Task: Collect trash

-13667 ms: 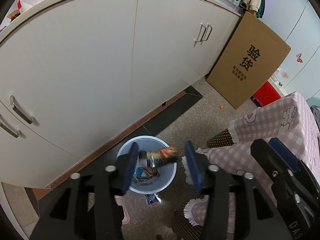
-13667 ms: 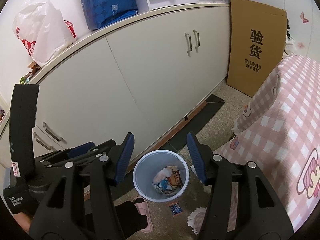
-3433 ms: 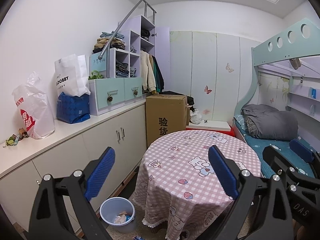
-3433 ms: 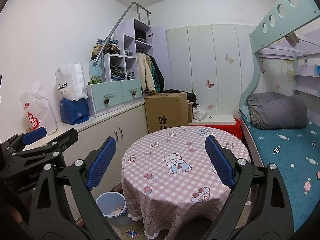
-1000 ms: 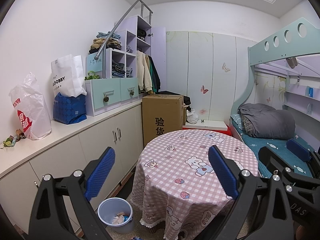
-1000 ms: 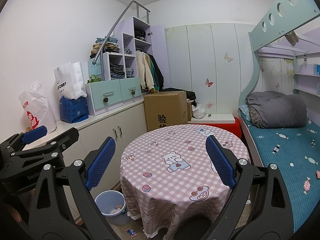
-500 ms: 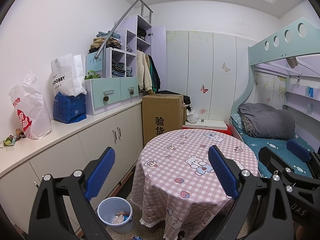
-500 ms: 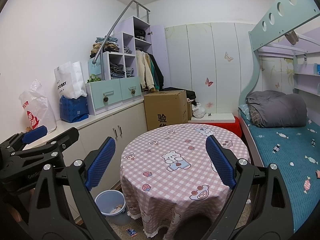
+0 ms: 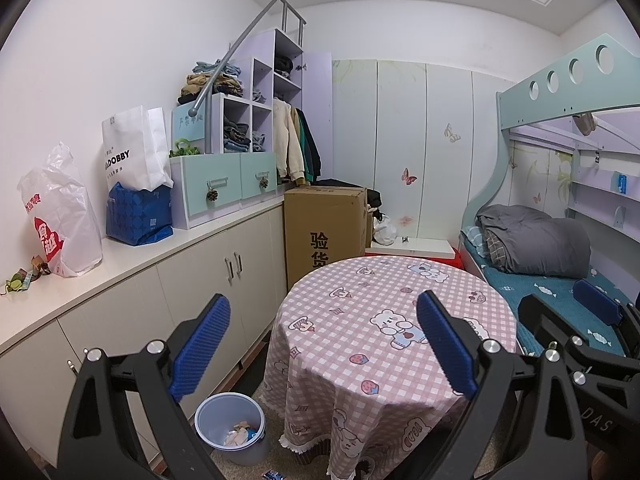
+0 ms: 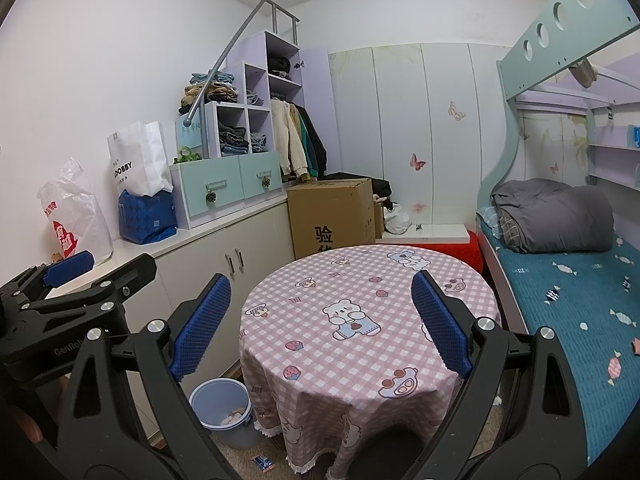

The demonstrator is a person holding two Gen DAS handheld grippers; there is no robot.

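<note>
With both the left gripper (image 9: 322, 338) and right gripper (image 10: 320, 320) being held spread and empty, the wrapper (image 10: 262, 462) lying just beside the bin (image 10: 219, 396) is best being approached low, from above.

pink checked tablecloth (image 9: 384, 320), pale blue bin (image 9: 224, 410)

Right gripper (image 10: 321, 320): black frame, blue ribbed pads (image 10: 200, 322) spread wide, nothing between them. Held above a round table draped in a pink checked cloth with cartoon bears (image 10: 360, 312). Left gripper (image 10: 60, 276) visible at the left edge, black with a blue pad; jaw state unreadable. Pale blue plastic waste bin (image 10: 218, 400) stands on the floor just beside the table's left edge, against the cream cabinets (image 10: 240, 248); crumpled scraps (image 10: 234, 416) lie inside. Small blue wrapper (image 10: 262, 462) lies on the floor near the tablecloth hem, outside the bin.
</note>
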